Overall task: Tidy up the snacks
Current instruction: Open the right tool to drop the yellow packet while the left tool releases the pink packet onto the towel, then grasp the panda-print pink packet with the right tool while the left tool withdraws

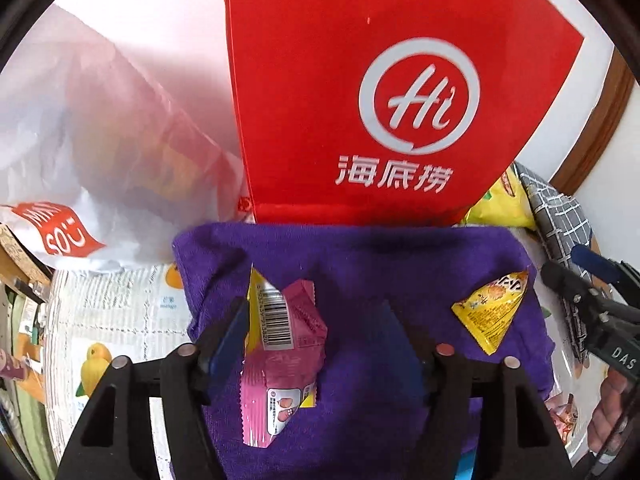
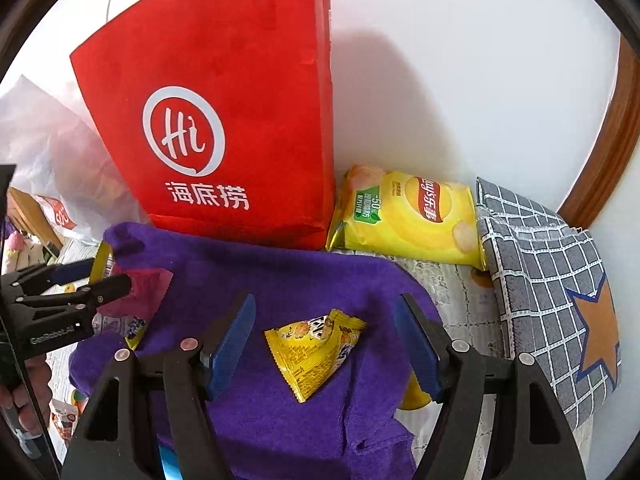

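The left gripper (image 1: 312, 328) stands wide around the pink snack packet (image 1: 280, 356), lying lengthwise away on the purple towel (image 1: 360, 256). The right gripper (image 2: 324, 332), wide, brackets the yellow triangular packet (image 2: 316, 350), tip pointing nearward.

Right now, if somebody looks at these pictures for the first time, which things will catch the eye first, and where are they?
The tall red paper bag with a white "Hi" logo stands upright at the back. A purple towel lies in front of it, with a small yellow snack packet between the open fingers of the right hand-held gripper and a pink snack packet at the left hand-held gripper. A yellow chips bag lies right of the red bag.
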The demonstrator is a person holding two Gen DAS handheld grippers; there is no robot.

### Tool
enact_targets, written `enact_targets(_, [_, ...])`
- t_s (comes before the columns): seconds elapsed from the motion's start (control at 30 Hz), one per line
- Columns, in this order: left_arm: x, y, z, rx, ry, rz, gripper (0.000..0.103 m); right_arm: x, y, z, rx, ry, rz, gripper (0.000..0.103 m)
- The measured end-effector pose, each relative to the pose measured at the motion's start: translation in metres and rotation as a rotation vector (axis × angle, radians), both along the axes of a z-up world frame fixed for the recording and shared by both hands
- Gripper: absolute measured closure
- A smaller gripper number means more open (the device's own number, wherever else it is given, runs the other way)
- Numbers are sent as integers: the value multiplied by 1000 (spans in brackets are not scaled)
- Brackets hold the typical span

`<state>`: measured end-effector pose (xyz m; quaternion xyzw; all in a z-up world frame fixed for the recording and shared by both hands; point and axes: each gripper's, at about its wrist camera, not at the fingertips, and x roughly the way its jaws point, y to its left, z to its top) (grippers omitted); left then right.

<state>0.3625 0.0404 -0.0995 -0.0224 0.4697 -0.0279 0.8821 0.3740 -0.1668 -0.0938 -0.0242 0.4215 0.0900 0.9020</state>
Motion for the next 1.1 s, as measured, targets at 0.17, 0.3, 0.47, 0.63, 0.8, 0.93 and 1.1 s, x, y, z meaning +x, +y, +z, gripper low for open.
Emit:
enact_targets(0.17, [0, 3, 9, -16, -25, 6, 37, -4, 4, 5, -4, -17, -2, 29])
enact_targets(0.3, [-3, 5, 13, -16, -41, 17, 36, -12, 5, 14, 3, -66, 5, 26])
enact_targets(0.47, [-12, 2, 24, 1, -90, 15, 36, -23, 7, 23, 47, -109, 44, 26])
enact_targets(0.63, [-21, 0, 39, 20, -144, 13, 36, -40, 2, 33, 21, -157, 41, 26])
enact_targets(0.8, [-26, -5, 45, 10, -151, -3, 36, -63, -24, 25, 4, -109, -25, 26])
enact_targets(0.93, [-31, -12, 50, -3, -154, -22, 36, -89, -62, 7, 49, -17, -78, 26])
enact_targets(1.1, [-38, -22, 54, -28, -146, -50, 33, -128, -86, -12, 58, 3, -96, 26])
